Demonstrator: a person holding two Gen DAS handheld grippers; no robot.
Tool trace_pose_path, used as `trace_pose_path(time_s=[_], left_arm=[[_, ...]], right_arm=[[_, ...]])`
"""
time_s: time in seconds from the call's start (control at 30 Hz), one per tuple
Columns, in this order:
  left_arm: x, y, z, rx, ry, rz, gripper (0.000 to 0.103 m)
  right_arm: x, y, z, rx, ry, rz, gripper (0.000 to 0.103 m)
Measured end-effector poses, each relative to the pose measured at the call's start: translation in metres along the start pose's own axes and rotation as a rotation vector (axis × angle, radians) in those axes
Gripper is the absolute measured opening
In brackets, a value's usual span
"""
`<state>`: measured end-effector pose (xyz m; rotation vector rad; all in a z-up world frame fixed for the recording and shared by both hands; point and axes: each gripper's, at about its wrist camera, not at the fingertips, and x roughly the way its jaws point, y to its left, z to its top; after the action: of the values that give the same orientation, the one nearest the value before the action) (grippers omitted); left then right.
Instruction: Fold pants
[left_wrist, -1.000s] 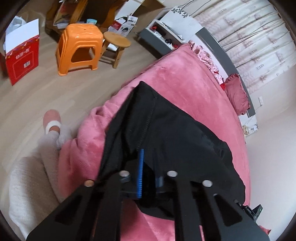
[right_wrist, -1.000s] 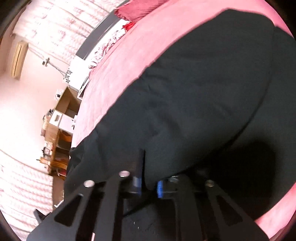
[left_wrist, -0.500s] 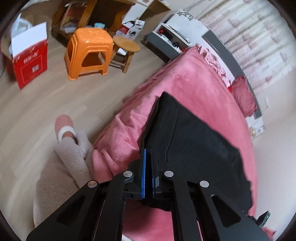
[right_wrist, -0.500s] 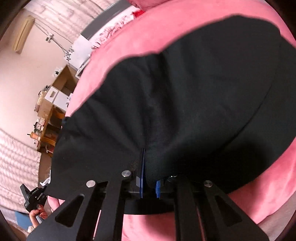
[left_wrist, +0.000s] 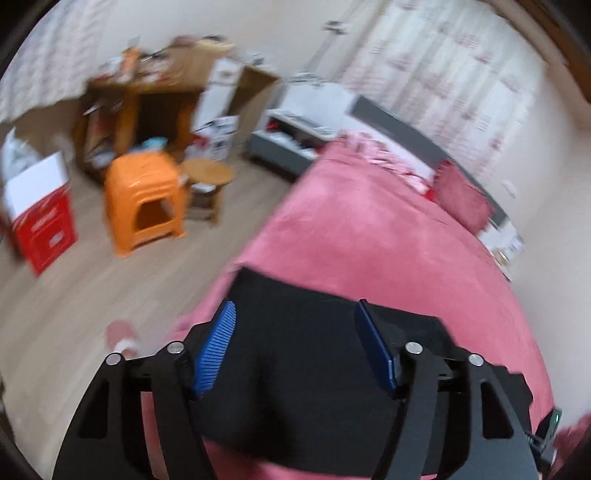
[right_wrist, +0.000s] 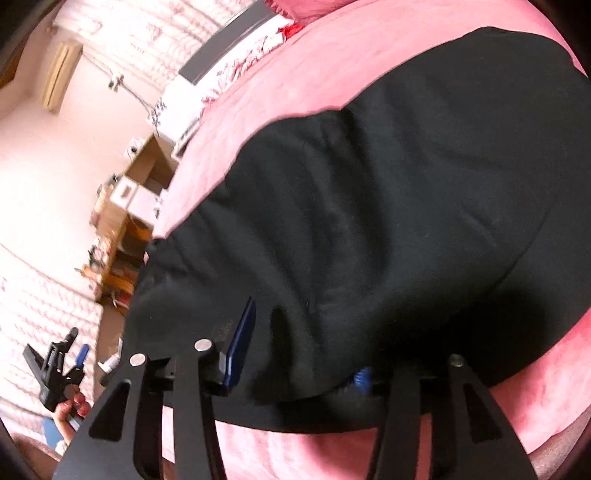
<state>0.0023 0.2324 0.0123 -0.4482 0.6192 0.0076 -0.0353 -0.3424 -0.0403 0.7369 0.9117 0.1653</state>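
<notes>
Both hand-held grippers were clamped on the pants' near edge a sec ago; their jaws have just been opening. Left hand-held gripper now has blue pads spread wide, fabric seen between them but not pinched, and its view has tipped up to take in more of the room. Right hand-held gripper is also parted: left pad clear of the cloth, right pad half hidden under a bulge of fabric, cloth lies between the pads w/o being squeezed. Pants are black, matte, soft-looking, folded into a broad flat slab w/ a few shallow creases and a rounded, slightly puffed near edge. They lie on the pink bed, at its near end, close to the edge by the floor. Long axis: in the right wrist view it runs from lower left to upper right; in the left wrist view the slab stretches across the frame, side to side, its far edge fairly straight. Which end is waist or hems, can't tell. Beyond the bed: orange stool, small wooden stool just beside it, red-and-white box further left, all blurred. Left wrist view overall is smeared. In the right wrist view the left hand-held gripper shows at lower left, held in a hand.
</notes>
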Motion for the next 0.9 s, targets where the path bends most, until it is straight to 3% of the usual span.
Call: trace_pose_path(time_s=[0.13,0.23,0.3,0.37,0.5,0.67,0.73,0.77,0.9], left_arm=[[0.048,-0.059,-0.019,0.113,0.097,-0.118,0.07],[0.089,-0.084,-0.041,0.161,0.182,-0.163,0.07],[0.113,-0.09,-0.052,0.186,0.247,-0.161,0.07],[0.132,-0.095,-0.065,0.23,0.298,-0.103,0.07],[0.129,-0.103,-0.084,0.404,0.264,-0.086,0.072],[0.132,-0.104,-0.088,0.448,0.255,-0.094,0.084],[0.13,-0.104,-0.092,0.461,0.254,-0.093,0.087],[0.13,-0.104,-0.092,0.461,0.254,-0.094,0.087],[0.131,-0.101,-0.093,0.448,0.254,-0.108,0.087]], right_arm=[[-0.018,-0.033,0.018,0.174,-0.082,0.048,0.046],[-0.037,-0.061,0.037,0.229,-0.165,0.007,0.047],[-0.049,-0.083,0.052,0.267,-0.216,-0.018,0.047],[-0.058,-0.102,0.065,0.306,-0.257,-0.025,0.046],[-0.074,-0.14,0.094,0.354,-0.327,-0.065,0.045],[-0.08,-0.172,0.122,0.423,-0.373,-0.074,0.034],[-0.086,-0.186,0.129,0.46,-0.399,-0.088,0.016],[-0.087,-0.19,0.132,0.468,-0.394,-0.099,0.012],[-0.109,-0.176,0.137,0.396,-0.401,-0.111,0.007]])
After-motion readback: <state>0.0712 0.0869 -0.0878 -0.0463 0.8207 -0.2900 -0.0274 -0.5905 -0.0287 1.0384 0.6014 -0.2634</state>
